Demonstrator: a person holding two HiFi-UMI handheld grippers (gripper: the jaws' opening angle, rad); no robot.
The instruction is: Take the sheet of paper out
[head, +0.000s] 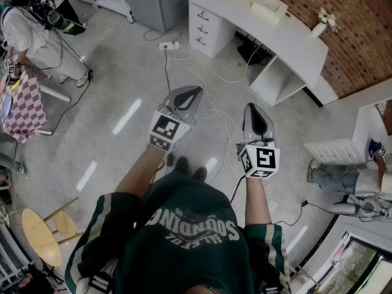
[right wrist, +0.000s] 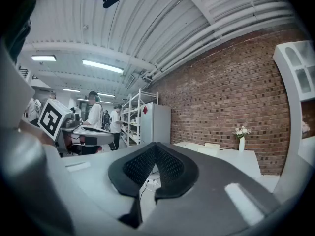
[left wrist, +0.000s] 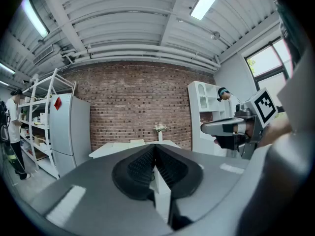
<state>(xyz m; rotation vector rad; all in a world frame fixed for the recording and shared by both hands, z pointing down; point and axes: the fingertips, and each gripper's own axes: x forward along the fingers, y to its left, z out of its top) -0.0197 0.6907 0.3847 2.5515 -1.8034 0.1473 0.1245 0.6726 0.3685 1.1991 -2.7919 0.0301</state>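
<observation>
head cam: sitting above the person, looking steeply down at floor [head: 122, 84], arms & both grippers close below, white desk [head: 294, 38] farther off
left gripper cam: riding on left gripper [head: 195, 92], facing level along its jaws toward brick wall [left wrist: 133, 107]
right gripper cam: riding on right gripper [head: 251, 108], facing same wall, obliquely
shared: all 3 are catching the white desk; gripper cams are sharing wall & flower vase [right wrist: 241, 141], each catching the other gripper at frame edge

1. The left gripper [head: 195, 92] and right gripper [head: 252, 108] hang side by side, apart, above the floor [head: 116, 72].
2. Ahead stands a desk [head: 294, 41] against a brick wall [head: 361, 17], with a vase [head: 320, 26] on its right end.
3. A power strip [head: 169, 45] lies on the floor left of the desk.
</observation>
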